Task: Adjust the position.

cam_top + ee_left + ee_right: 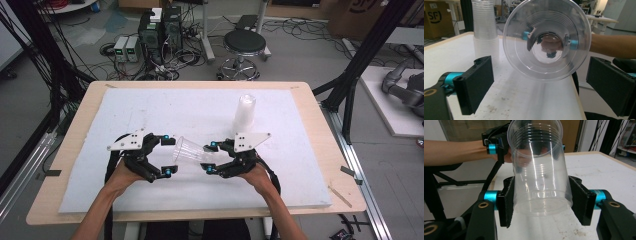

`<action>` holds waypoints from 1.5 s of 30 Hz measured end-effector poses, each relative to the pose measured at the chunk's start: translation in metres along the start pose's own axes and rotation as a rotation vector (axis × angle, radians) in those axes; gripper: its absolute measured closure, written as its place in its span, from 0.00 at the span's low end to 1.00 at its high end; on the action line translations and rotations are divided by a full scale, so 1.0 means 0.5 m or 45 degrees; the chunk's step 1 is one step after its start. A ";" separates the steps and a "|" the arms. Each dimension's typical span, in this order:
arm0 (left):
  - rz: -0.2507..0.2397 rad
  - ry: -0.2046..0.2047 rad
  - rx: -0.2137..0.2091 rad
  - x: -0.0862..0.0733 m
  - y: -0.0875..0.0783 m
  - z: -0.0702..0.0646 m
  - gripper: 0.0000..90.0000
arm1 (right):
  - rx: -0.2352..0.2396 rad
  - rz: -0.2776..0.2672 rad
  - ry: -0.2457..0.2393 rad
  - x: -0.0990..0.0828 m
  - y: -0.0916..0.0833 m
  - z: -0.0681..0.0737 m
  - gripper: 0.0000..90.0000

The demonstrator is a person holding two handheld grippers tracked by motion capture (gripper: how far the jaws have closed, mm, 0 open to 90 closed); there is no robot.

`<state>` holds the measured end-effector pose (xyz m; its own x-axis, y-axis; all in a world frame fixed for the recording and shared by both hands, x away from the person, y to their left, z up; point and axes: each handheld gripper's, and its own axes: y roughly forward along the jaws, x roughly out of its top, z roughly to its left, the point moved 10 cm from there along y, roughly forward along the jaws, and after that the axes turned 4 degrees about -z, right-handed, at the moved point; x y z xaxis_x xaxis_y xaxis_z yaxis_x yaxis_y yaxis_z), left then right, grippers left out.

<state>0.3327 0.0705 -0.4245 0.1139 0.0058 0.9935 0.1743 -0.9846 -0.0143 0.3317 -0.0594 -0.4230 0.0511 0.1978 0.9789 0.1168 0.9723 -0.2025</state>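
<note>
Right gripper (209,157): fingers clamped on the base end of the clear cup (187,149).
Left gripper (166,154): fingers spread wide either side of the cup's rim, touching nothing.
Cup: lying sideways above the table (75,165), between both grippers.
Cup stack (244,114): upright, behind the right gripper.

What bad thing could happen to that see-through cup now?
1. The right gripper pinches only the narrow bottom of the clear cup, held up off the table on its side, so it might slip or get squashed.
2. The left gripper has its fingers wide open beside the cup's rim, so it offers no support if the cup drops.
3. A swing could knock over the stack of cups nearby.
</note>
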 end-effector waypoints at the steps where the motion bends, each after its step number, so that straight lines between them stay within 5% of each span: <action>1: -0.001 -0.002 0.001 0.000 0.001 0.000 0.08 | 0.000 0.000 0.000 0.000 0.000 0.000 0.48; 23: -0.003 -0.009 -0.082 0.017 0.078 -0.016 0.08 | 0.030 -0.032 -0.007 0.004 0.003 0.006 0.48; 31: -0.043 -0.016 -0.146 0.023 0.078 -0.023 0.22 | 0.046 -0.031 -0.018 0.003 0.006 0.009 0.48; 33: -0.050 -0.003 -0.152 0.025 0.076 -0.023 0.32 | 0.046 -0.031 -0.017 0.002 0.006 0.009 0.48; 41: -0.056 0.017 -0.148 0.027 0.075 -0.024 0.34 | 0.046 -0.027 -0.021 0.001 0.005 0.010 0.48; 43: -0.045 0.025 -0.141 0.025 0.075 -0.024 0.34 | 0.046 -0.013 -0.033 -0.001 0.006 0.011 0.44; 44: -0.043 0.026 -0.142 0.025 0.075 -0.024 0.34 | 0.003 0.017 0.013 -0.007 0.013 0.007 0.12; 45: -0.042 0.024 -0.141 0.025 0.075 -0.024 0.34 | 0.003 0.017 0.013 -0.007 0.013 0.007 0.12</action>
<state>0.3289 0.0317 -0.4113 0.0916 0.0366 0.9951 0.0681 -0.9972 0.0304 0.3290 -0.0532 -0.4274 0.0627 0.2098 0.9757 0.1136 0.9698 -0.2158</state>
